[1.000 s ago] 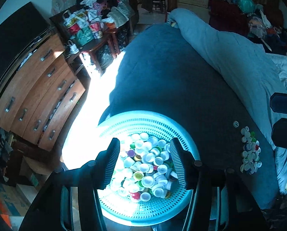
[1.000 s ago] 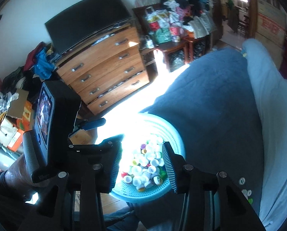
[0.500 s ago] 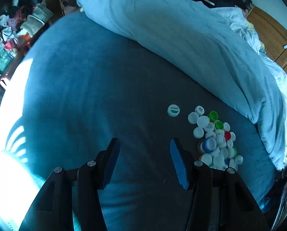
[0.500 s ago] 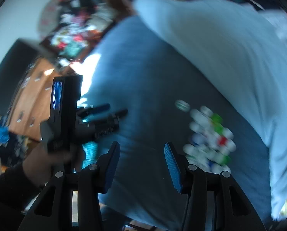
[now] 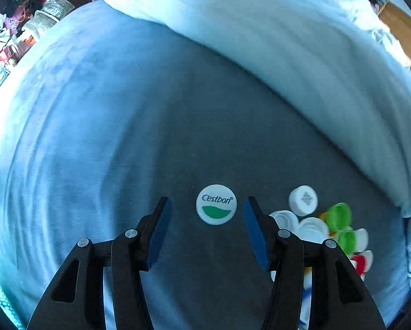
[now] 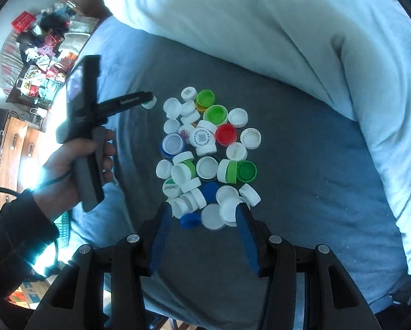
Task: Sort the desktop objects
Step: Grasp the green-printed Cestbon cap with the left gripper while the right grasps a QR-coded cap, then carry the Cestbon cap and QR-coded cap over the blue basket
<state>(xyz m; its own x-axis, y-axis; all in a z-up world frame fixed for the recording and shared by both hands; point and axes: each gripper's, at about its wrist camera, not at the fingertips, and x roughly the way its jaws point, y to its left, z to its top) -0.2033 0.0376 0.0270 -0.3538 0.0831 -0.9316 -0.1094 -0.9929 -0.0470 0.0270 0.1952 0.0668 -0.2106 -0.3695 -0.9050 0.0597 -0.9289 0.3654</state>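
Note:
A white bottle cap with green "Cestbon" print (image 5: 216, 204) lies alone on the dark bedspread, between the tips of my open left gripper (image 5: 206, 209). It shows in the right wrist view (image 6: 149, 102) at the left gripper's tip. A pile of bottle caps (image 6: 205, 154), mostly white with green, blue and one red, lies to its right; part of the pile shows in the left wrist view (image 5: 329, 228). My right gripper (image 6: 204, 214) is open and empty, its tips at the near edge of the pile.
A thick pale blue duvet (image 6: 260, 33) is bunched along the far and right side of the bed. A hand holds the left gripper (image 6: 89, 126) at the bed's left. A wooden dresser (image 6: 15, 148) and cluttered shelves (image 6: 43, 63) stand beyond the bed.
Both grippers swung away from the teal basket of caps to the loose pile on the bed. The left gripper closed in on the lone Cestbon cap; the right came over the pile.

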